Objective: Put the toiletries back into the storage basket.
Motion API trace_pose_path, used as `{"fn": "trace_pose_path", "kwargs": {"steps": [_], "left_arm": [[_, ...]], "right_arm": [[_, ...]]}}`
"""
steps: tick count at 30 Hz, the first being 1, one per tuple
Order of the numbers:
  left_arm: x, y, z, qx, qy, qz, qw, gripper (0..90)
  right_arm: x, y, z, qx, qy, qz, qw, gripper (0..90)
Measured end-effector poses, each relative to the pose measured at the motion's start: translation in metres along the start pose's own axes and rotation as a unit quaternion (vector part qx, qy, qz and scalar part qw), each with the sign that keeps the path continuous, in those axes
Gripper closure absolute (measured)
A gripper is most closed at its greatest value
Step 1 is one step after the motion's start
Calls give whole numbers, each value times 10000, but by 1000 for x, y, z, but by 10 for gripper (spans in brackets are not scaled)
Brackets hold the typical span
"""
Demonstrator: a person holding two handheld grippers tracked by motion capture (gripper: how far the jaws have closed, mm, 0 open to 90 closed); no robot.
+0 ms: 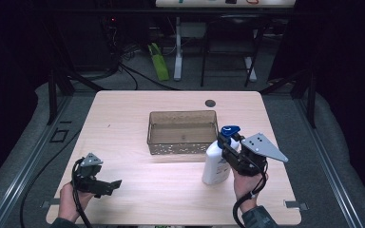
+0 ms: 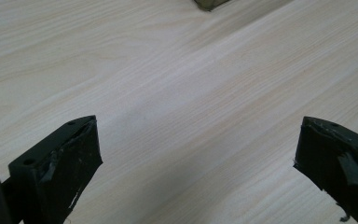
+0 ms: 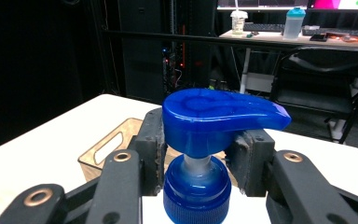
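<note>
Right gripper [image 3: 196,158] is clamped on the neck of the pump bottle [image 1: 217,164], white body, blue pump head, standing upright on the table [image 1: 123,118] just beside the brown bin [image 1: 183,131]. Left gripper [image 2: 198,154] hangs wide open over bare wood.

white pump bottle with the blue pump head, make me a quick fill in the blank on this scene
1. The right gripper is shut on the neck of the white pump bottle, just under its ____ pump head.
2. The bottle stands ____ on the light wooden table.
3. The brown see-through plastic basket has ____ inside.
4. The left gripper is ____, over bare table.

Missing words: blue; upright; nothing; open
</note>
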State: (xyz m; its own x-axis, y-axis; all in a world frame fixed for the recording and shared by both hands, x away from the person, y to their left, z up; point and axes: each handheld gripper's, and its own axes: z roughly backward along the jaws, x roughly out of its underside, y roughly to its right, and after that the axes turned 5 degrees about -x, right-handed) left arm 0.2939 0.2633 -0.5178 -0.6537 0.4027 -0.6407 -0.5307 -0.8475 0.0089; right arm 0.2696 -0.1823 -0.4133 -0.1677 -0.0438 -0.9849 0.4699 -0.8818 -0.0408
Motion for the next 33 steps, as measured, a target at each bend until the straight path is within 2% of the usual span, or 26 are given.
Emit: {"fn": "trace_pose_path", "kwargs": {"steps": [4, 6, 9, 18, 33], "left_arm": [[1, 0, 0, 12, 18, 47, 10000, 0], [1, 0, 0, 17, 22, 46, 10000, 0], [1, 0, 0, 20, 20, 39, 10000, 0], [0, 0, -1, 24, 7, 44, 10000, 0], [0, -2, -1, 36, 3, 50, 10000, 0]], "right_arm": [[3, -2, 0, 82, 125, -85, 9999, 595], [2, -3, 0, 107, 114, -47, 9999, 595], [1, 0, 1, 87, 97, -126, 9998, 595], [0, 7, 1, 70, 67, -165, 9998, 593], [-23, 8, 2, -22, 164, -49, 9999, 593]]}}
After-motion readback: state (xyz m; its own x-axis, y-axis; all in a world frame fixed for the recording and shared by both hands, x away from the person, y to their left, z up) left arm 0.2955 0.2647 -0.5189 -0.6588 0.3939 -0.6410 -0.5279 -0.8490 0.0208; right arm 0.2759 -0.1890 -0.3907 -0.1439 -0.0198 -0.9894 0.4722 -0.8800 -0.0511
